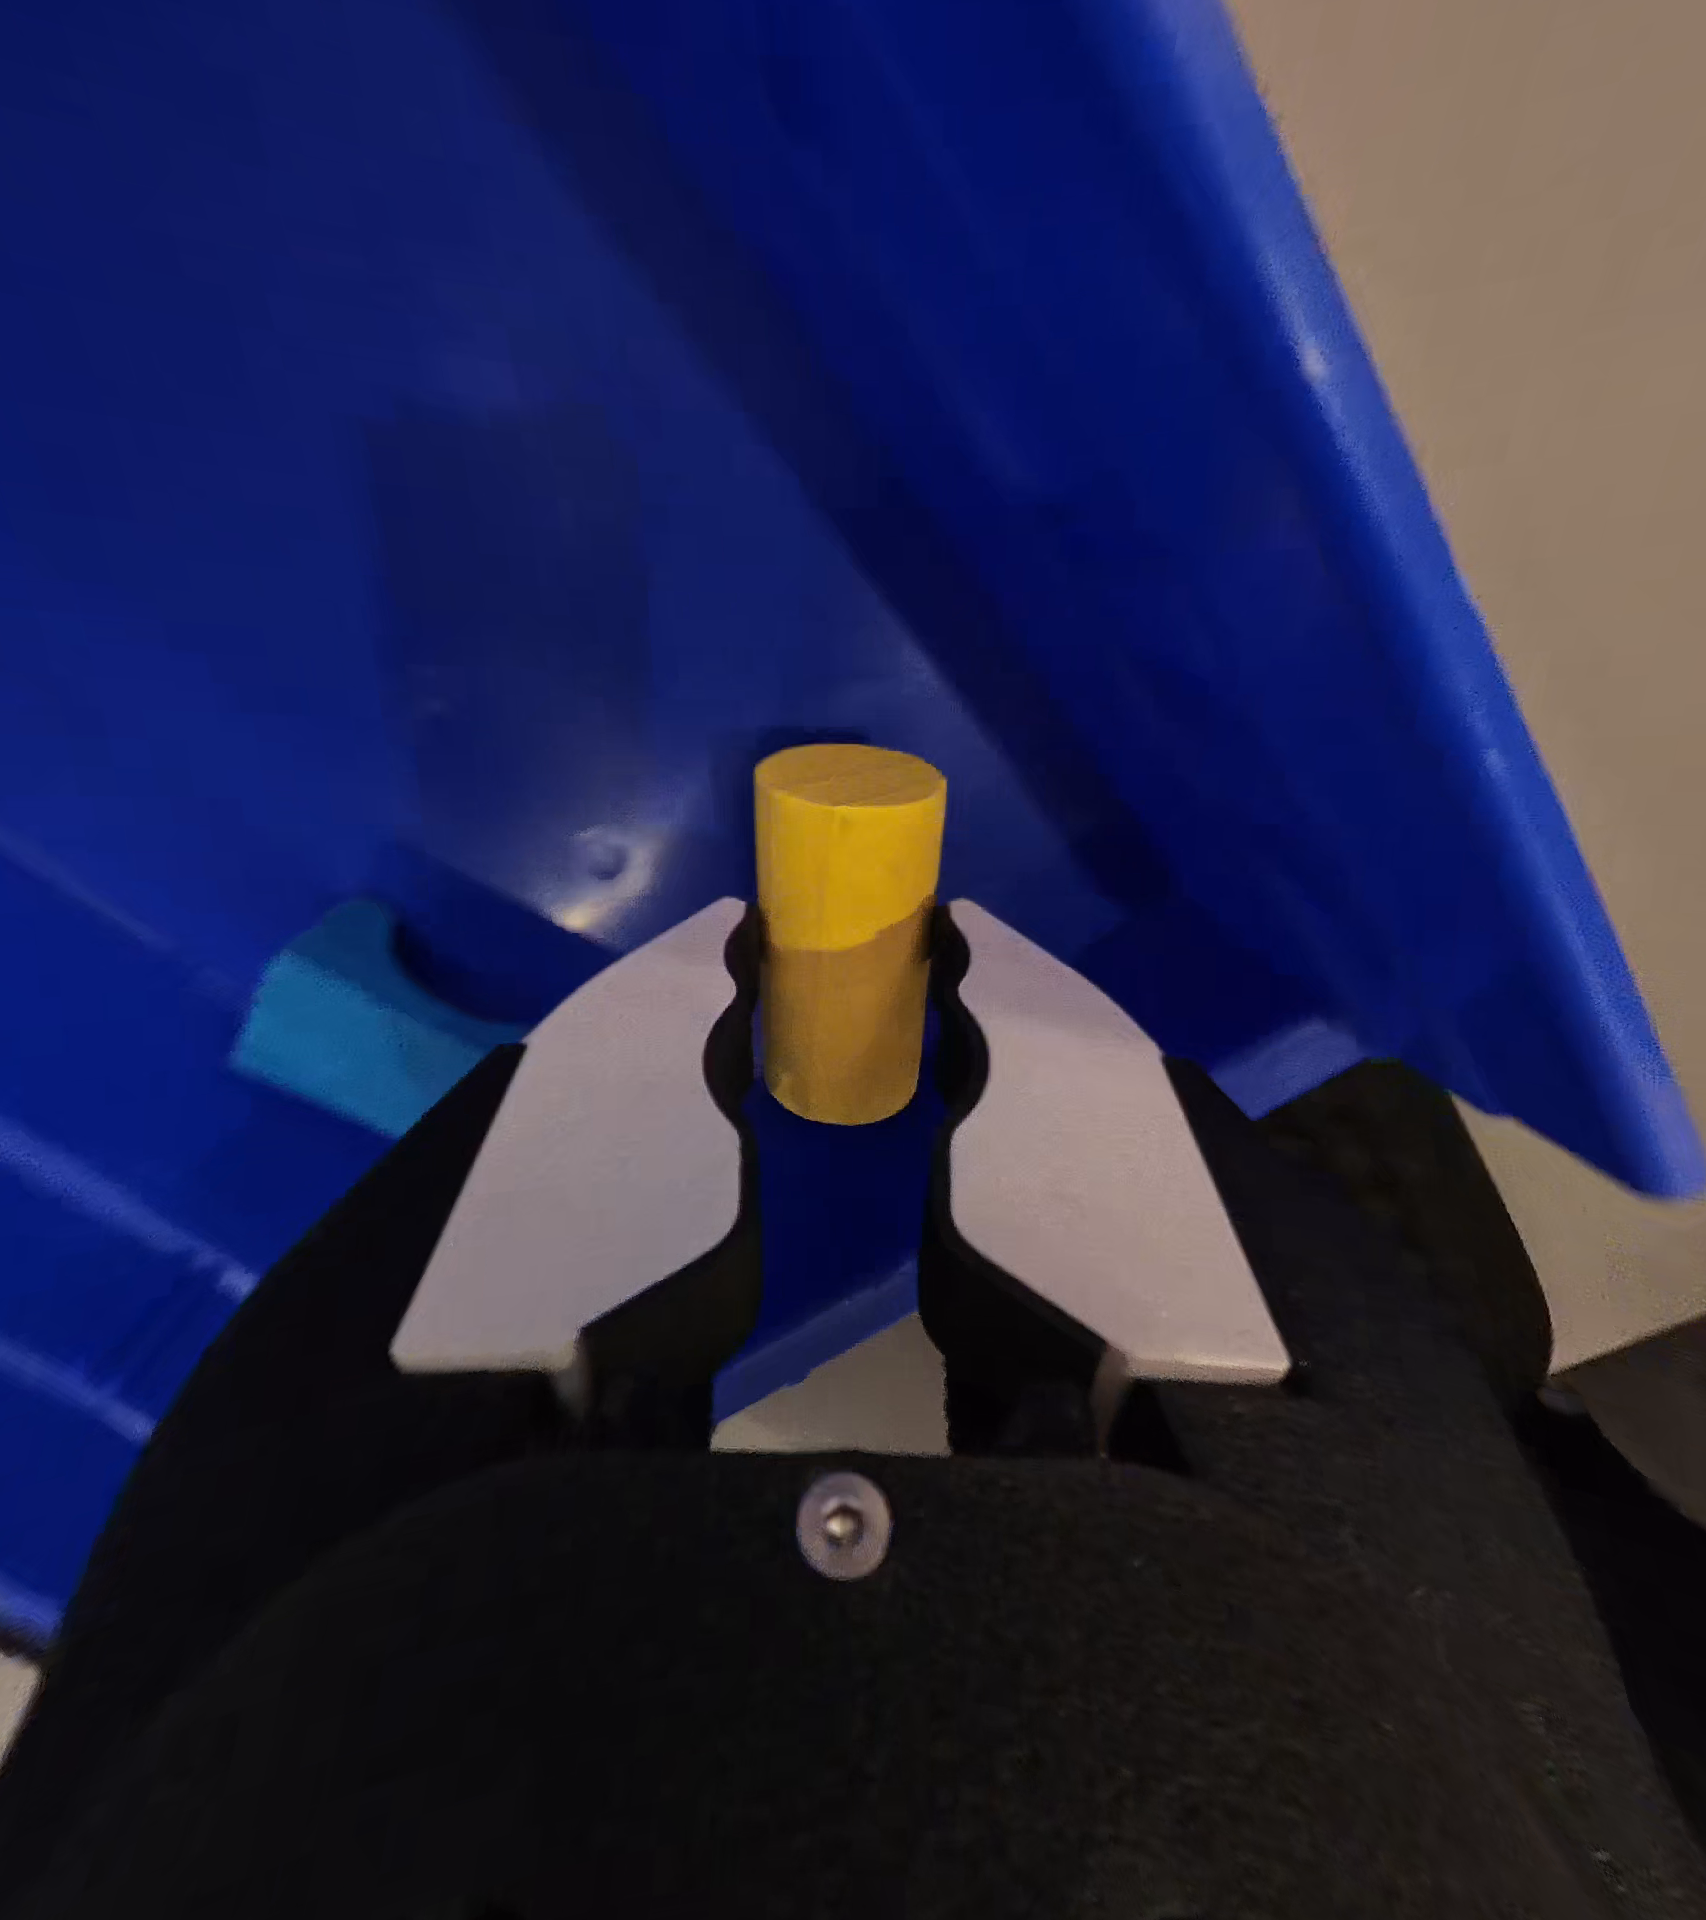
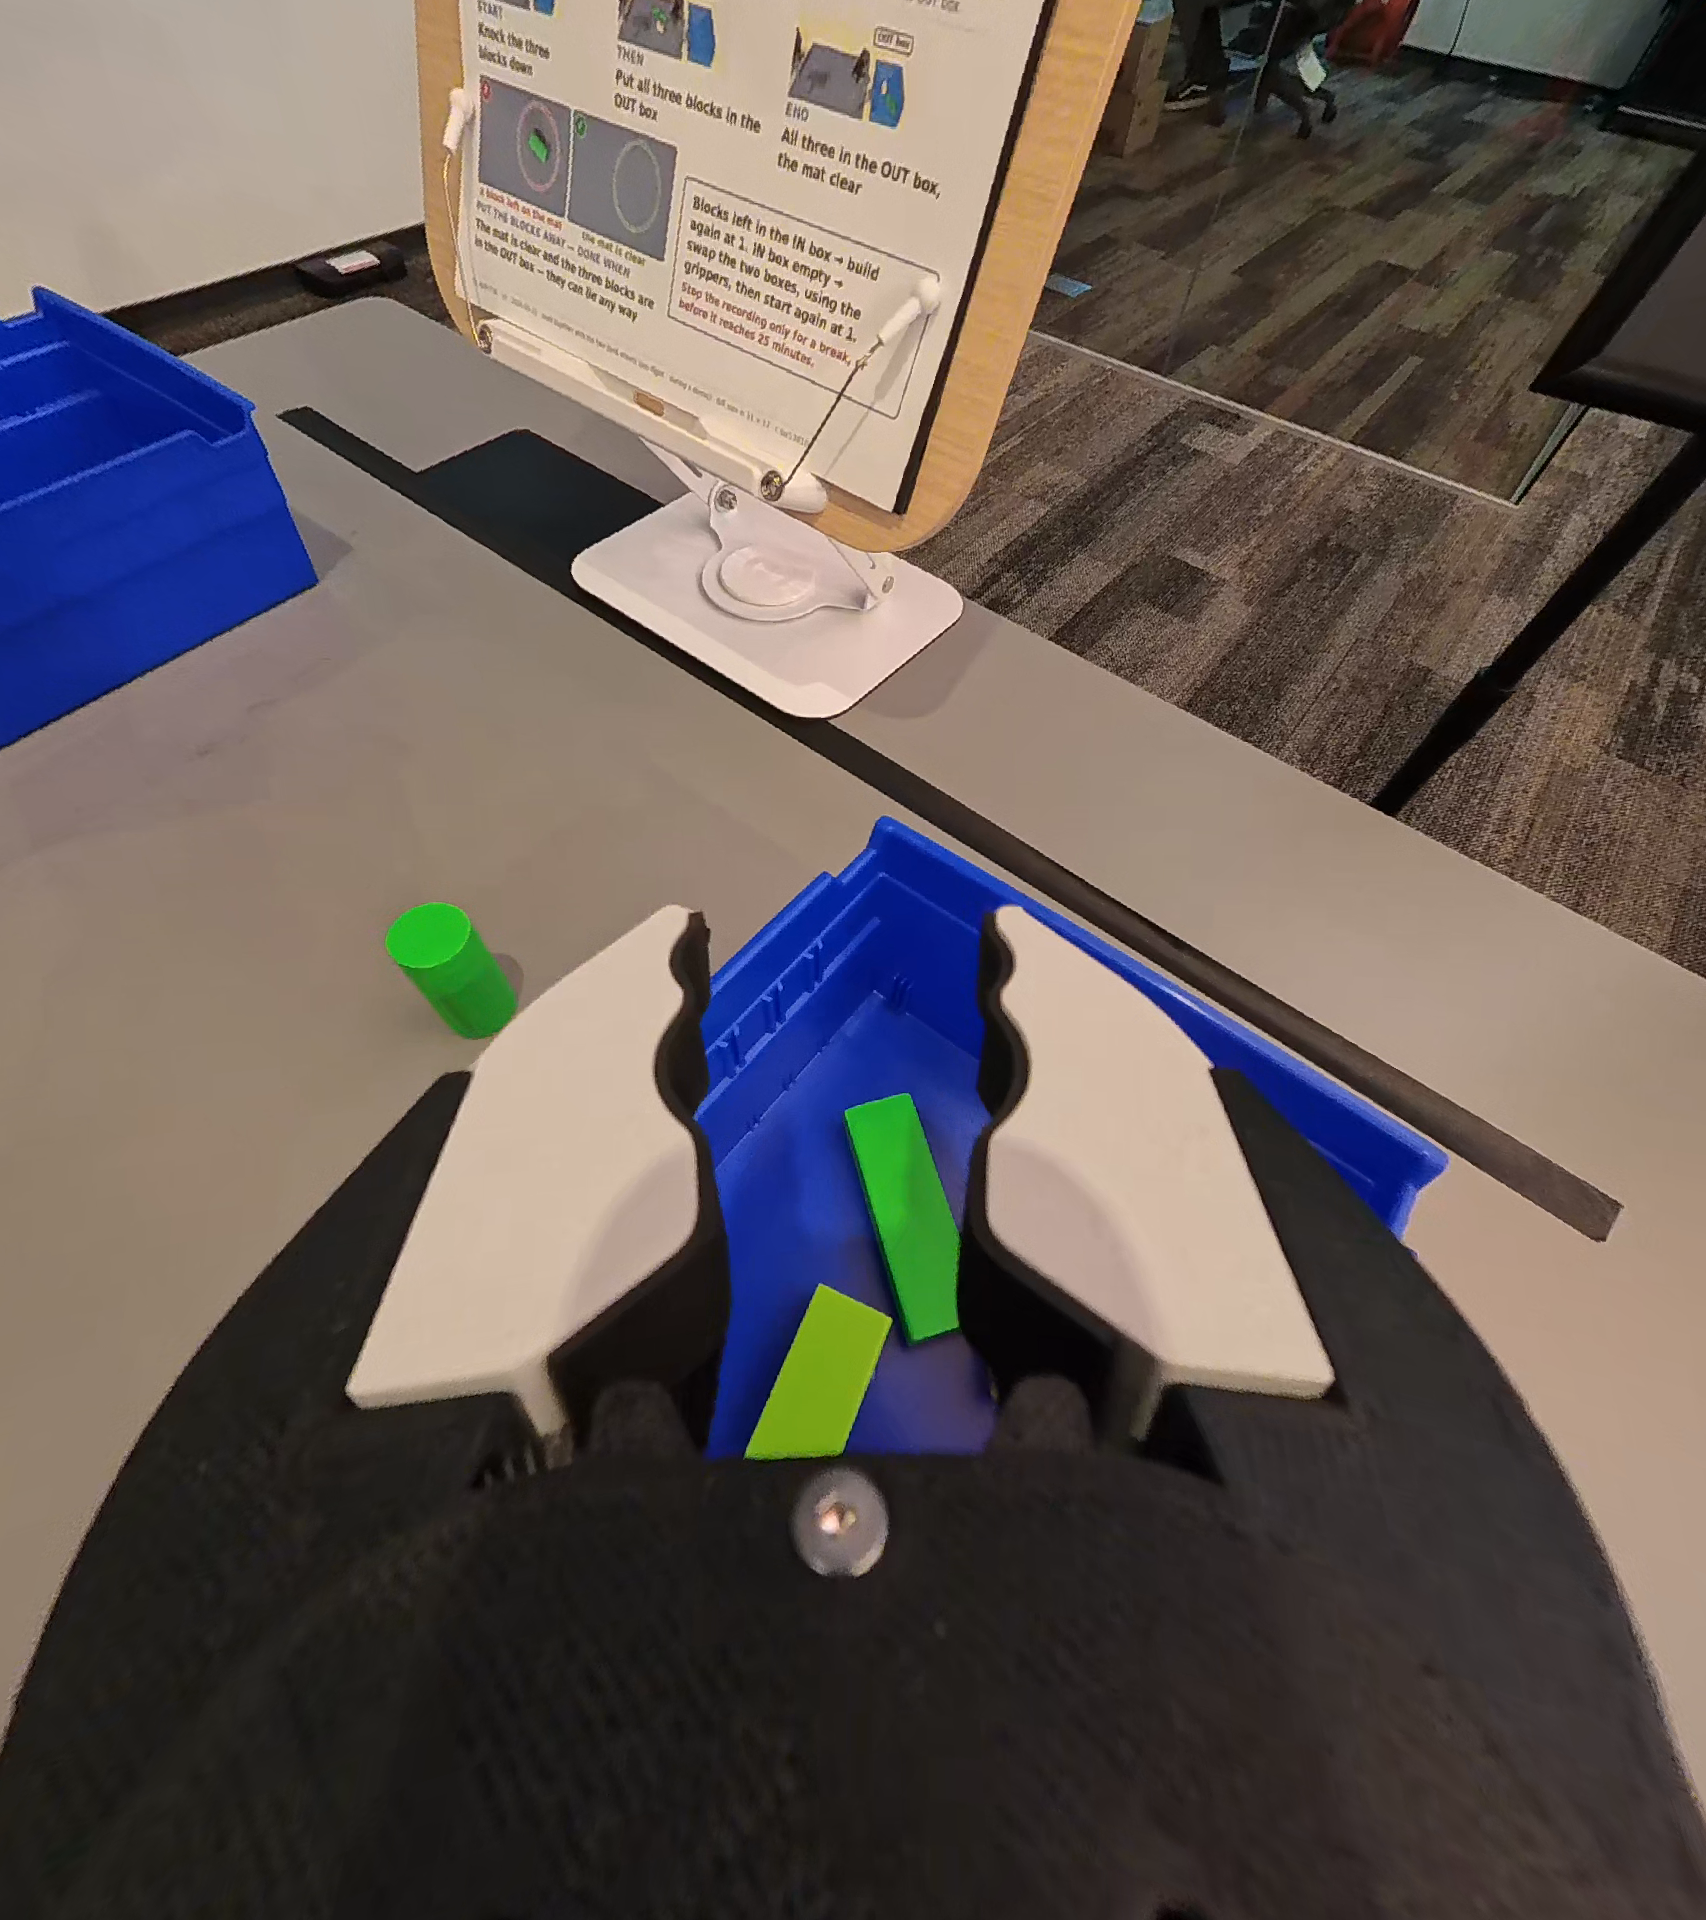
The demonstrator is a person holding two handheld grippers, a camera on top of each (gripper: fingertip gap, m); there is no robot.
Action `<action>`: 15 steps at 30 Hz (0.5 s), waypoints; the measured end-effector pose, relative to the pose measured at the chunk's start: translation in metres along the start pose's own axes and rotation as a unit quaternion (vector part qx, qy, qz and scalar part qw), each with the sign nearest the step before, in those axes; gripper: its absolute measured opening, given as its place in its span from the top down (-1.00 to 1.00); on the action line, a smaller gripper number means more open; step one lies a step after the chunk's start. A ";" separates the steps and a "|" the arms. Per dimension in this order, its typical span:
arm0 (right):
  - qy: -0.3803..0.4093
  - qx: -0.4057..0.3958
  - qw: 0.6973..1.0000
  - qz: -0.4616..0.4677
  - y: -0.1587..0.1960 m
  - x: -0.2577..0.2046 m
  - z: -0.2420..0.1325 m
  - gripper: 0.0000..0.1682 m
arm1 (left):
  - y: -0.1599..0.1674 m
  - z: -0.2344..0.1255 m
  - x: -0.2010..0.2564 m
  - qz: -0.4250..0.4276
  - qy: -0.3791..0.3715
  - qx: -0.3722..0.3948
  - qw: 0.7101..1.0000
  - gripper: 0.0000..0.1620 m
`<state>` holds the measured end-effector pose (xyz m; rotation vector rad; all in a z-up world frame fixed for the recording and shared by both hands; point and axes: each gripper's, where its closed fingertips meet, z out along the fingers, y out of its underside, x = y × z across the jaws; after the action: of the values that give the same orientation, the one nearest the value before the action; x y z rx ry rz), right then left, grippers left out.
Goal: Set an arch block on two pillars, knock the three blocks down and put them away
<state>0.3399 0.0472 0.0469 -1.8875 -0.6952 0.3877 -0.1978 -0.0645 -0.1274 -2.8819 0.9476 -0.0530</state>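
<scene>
Left wrist view: left gripper [image 1: 844, 997] clenched on a yellow cylinder block [image 1: 847, 935], fingers [image 1: 620, 1122] pinching its lower half, block upright along the fingers, top end free. It is held over the inside of a blue bin [image 1: 516, 468] that fills the view from 9 to 1 o'clock. At 9 o'clock of the cylinder, a light blue arch block [image 1: 340, 1013] lies on the bin floor, partly hidden by the left finger. Bin rim runs down the 3 o'clock side, grey counter [image 1: 1607, 520] beyond.

Right wrist view: right gripper [image 2: 844, 977] released, fingers [image 2: 558, 1174] spread wide, nothing between them. Right below the gap, a second blue bin [image 2: 1244, 1070] on the counter; inside lie two flat blocks, a lime green one [image 2: 818, 1371] nearer and a darker green one [image 2: 901, 1216] past it, ends close, can't tell if touching. At 10 o'clock of the fingers, a green cylinder block [image 2: 449, 971] lies tipped on the bare counter [image 2: 309, 831], apart from the bin. Farther at 10 o'clock, another blue bin [image 2: 70, 520] near the counter's edge. At 12 o'clock, a wood-rimmed board with a printed instruction sheet [image 2: 724, 208] on a white stand [image 2: 776, 613]. Beyond, dark patterned carpet [image 2: 1348, 364].
</scene>
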 end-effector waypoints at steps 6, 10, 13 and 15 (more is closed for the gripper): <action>0.007 -0.005 1.000 -0.003 0.001 0.001 0.004 0.40 | -0.052 -0.130 -0.023 -0.085 -0.051 0.322 0.941 0.61; 0.007 -0.015 1.000 -0.016 0.002 -0.004 0.011 0.40 | -0.119 -0.204 0.078 0.008 0.080 0.544 0.835 0.62; 0.004 -0.031 0.999 -0.035 0.006 -0.010 0.017 0.40 | -0.162 -0.168 0.135 0.043 0.137 0.551 0.822 0.62; 0.007 -0.047 0.998 -0.051 0.011 -0.012 0.021 0.39 | -0.183 -0.117 0.161 0.059 0.169 0.490 0.853 0.62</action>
<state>0.3227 0.0517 0.0279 -1.9317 -0.8085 0.2815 0.0316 -0.0243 0.0089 -1.8755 0.7932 -0.7995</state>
